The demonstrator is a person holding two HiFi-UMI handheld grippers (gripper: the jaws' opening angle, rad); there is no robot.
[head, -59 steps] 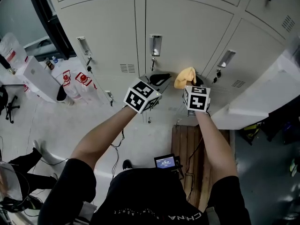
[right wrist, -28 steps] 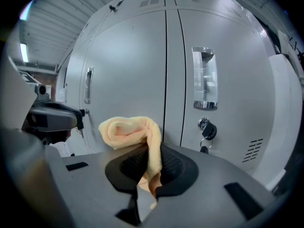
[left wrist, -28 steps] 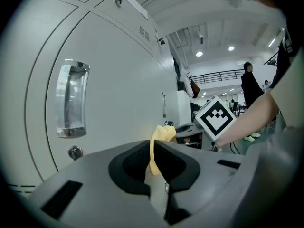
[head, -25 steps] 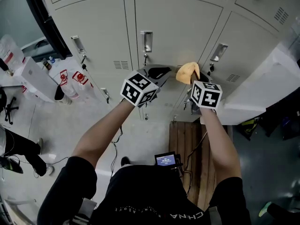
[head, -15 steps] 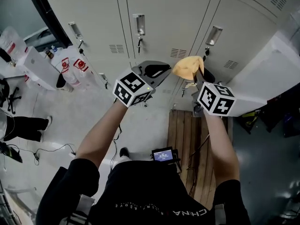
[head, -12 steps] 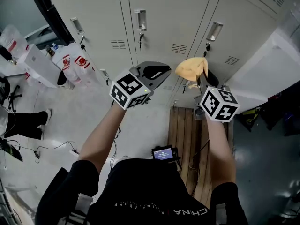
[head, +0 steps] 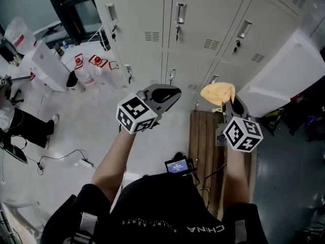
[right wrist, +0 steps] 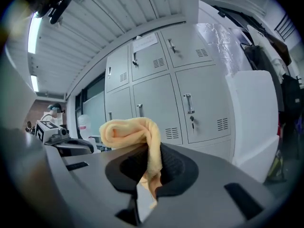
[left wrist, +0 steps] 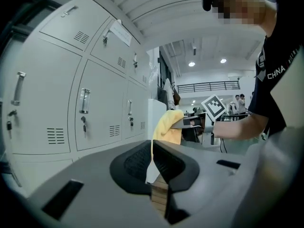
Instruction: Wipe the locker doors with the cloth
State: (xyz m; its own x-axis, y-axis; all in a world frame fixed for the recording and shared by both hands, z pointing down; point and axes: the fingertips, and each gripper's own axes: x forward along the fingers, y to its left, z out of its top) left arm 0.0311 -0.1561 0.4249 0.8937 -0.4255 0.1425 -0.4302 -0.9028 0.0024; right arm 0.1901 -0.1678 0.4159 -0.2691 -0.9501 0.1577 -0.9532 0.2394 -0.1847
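Note:
A yellow cloth [head: 217,93] is bunched in my right gripper [head: 227,104], whose jaws are shut on it; the cloth [right wrist: 130,133] rises above the black pads [right wrist: 175,170] in the right gripper view. My left gripper [head: 170,93] is shut with nothing between its pads [left wrist: 168,165], and it sits to the left of the cloth [left wrist: 168,127]. Both grippers hang clear of the pale grey locker doors [head: 205,11], which fill the upper part of the head view. The lockers [right wrist: 199,103] also show in the right gripper view, and the locker doors [left wrist: 102,108] stand at the left gripper's left.
A white cabinet [head: 284,70] stands to the right of the lockers. A wooden pallet [head: 208,146] lies on the floor below my right arm. White bags and bottles [head: 91,67] sit at the left beside a white box [head: 45,65]. Cables [head: 61,156] run across the floor.
Both grippers have drawn back and down from the locker doors, the cloth still in the right one. The head view has tilted, showing more floor and lower lockers.

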